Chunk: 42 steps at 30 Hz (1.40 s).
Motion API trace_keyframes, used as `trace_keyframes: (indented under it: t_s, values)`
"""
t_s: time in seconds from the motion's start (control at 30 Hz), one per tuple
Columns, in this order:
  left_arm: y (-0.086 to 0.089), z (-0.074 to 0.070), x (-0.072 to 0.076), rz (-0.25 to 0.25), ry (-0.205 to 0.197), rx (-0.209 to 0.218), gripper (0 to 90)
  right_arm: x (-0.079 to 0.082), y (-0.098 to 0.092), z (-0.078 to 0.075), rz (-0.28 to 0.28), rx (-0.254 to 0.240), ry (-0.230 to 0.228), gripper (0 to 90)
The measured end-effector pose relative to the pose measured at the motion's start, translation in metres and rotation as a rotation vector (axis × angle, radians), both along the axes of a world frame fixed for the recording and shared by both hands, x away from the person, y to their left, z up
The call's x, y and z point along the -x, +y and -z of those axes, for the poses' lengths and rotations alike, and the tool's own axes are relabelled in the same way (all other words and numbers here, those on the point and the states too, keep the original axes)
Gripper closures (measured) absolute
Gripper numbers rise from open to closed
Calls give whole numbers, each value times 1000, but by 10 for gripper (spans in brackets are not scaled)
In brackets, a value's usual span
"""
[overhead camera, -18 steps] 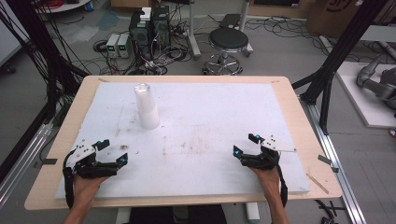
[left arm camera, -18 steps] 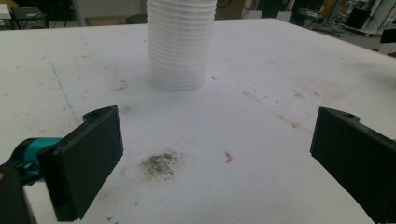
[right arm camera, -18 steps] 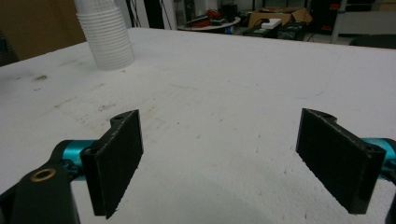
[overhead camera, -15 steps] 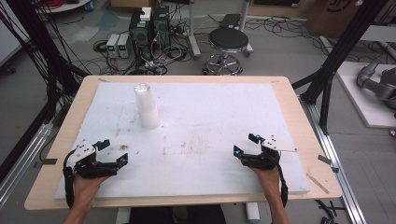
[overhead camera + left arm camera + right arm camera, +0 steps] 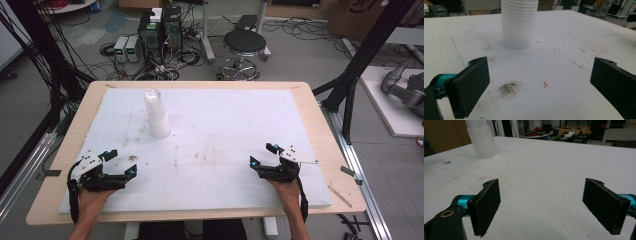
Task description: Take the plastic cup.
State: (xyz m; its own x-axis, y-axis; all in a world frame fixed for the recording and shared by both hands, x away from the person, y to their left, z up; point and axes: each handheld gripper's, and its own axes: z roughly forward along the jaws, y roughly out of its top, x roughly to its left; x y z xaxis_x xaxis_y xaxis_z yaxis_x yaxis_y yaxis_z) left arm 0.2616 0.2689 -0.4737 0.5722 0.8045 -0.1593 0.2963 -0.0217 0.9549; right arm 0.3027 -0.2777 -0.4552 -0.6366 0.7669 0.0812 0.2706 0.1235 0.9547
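Stack of nested plastic cups (image 5: 157, 114) upright, far-left on tabletop (image 5: 225, 125). Light, thin-walled, crushable, tippy; best pinched gently at top rim. Left tool (image 5: 121, 164) and right tool (image 5: 261, 155) both released, nothing between jaws, well apart from stack.

Even, diffuse indoor light fills the high view; the white foam board (image 5: 225, 145) reads bright without glare, and shadows under things are faint and short. The picture is soft and slightly grainy. In the left gripper view the stack of cups (image 5: 519, 23) at 12 o'clock is nearly overexposed, while the near black jaws blur. The right gripper view dims toward its 12 o'clock background.
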Motion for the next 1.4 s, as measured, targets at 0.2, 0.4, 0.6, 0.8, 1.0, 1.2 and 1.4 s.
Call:
trace_keyframes:
  t_s: [0.2,0.4,0.6,0.8,1.0,1.2,1.4]
  values:
    - [0,0,1,1,-12,-4,25,1,0,0,1,-4,0,149]
    - [1,0,0,4,-9,3,25,0,0,0,2,3,-3,149]
    - [0,0,-1,18,2,1,25,-1,1,0,-2,3,10,149]
    - [4,-10,-3,28,-12,-2,25,-1,0,0,-8,2,9,149]
    - [9,-44,-12,35,-53,6,25,-1,0,0,-9,3,13,149]
    - [6,-85,-32,53,-90,10,25,-1,0,0,-13,7,8,149]
    - [-2,-114,-54,69,-111,9,25,-1,0,0,-13,2,13,149]
